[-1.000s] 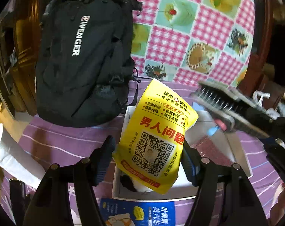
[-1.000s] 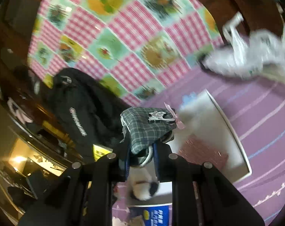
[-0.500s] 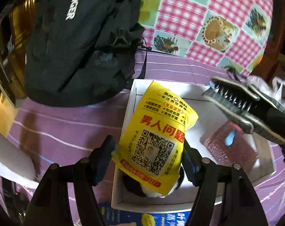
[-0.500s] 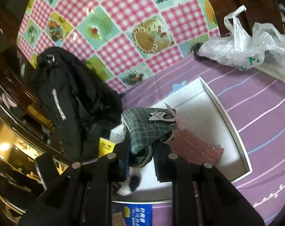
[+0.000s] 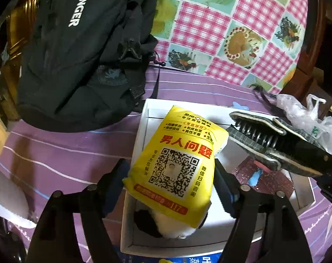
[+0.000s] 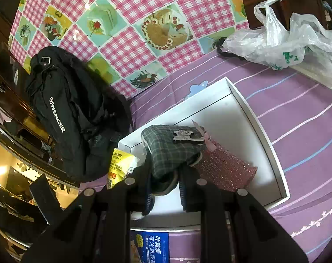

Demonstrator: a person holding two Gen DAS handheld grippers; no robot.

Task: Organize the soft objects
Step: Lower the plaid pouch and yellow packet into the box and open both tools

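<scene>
The sorting looks about halfway done, judging by what already lies in the white box (image 5: 141, 131). Nearest the left camera, a black-and-white plush (image 5: 166, 225) sits in the box's near corner. A yellow packet (image 5: 176, 164) rests on top of it. A pink glittery pouch (image 6: 225, 168) lies on the box floor at about 3 o'clock from the packet.

The left gripper (image 5: 170, 188) straddles the packet, and its jaws are opening. A gap shows between the left pad and the packet's edge. The right pad stands just beside the other edge, so this item seems to be released into the box.

The right gripper (image 6: 166, 186) is clamped on a grey plaid pouch (image 6: 170, 149). The jaws pinch its near end, and the pouch sticks out ahead of them toward 12 o'clock. It hangs over the box, above the pink pouch, and is not yet set down.

Beyond the box, at 10 o'clock, a black backpack (image 5: 78, 54) lies on the purple cloth (image 6: 297, 109). A crumpled plastic bag (image 6: 286, 37) sits at 2 o'clock. Whether either belongs to the task cannot be told.
</scene>
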